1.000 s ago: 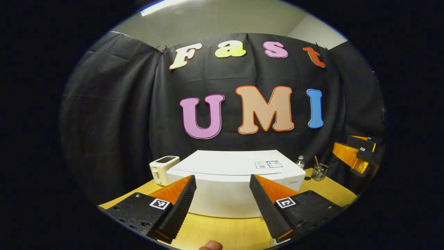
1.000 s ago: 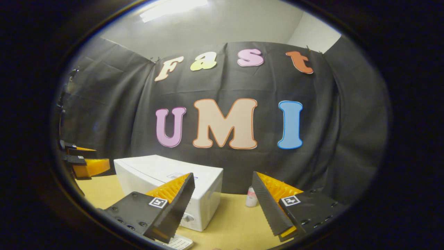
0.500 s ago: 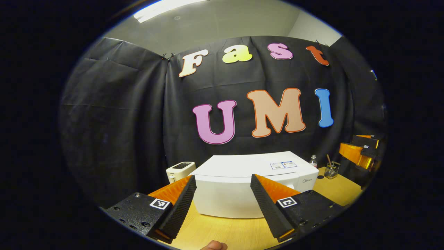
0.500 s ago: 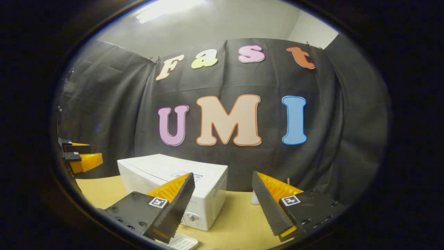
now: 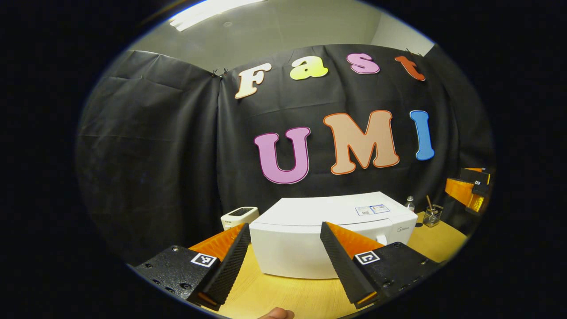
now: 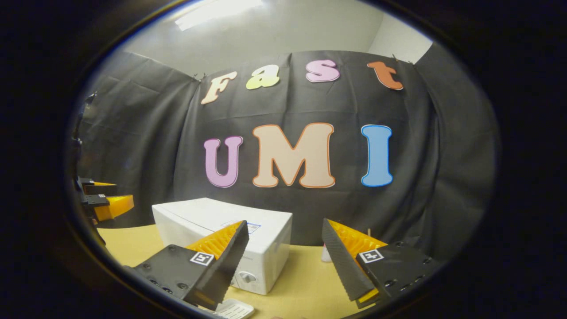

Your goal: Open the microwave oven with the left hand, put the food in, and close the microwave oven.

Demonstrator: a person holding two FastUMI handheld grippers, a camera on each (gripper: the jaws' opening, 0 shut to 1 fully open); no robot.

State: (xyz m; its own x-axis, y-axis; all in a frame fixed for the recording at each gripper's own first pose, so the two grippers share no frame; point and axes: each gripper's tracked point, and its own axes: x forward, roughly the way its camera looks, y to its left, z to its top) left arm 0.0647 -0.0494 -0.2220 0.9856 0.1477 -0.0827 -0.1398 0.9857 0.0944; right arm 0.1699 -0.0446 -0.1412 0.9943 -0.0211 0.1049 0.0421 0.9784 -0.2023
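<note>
Tongs (image 5: pixel 285 261) on the left hand stand wide apart in the left gripper view, gripping nothing, above the wooden desk (image 5: pixel 283 297). Just beyond them the white microwave oven (image 5: pixel 328 235) sits on the desk, door closed. A white toaster (image 5: pixel 239 216) stands at its left, a glass jar (image 5: pixel 432 215) far right. In the right gripper view, the right tongs (image 6: pixel 285 261) also gape empty, the microwave oven (image 6: pixel 230 235) left of centre.
</note>
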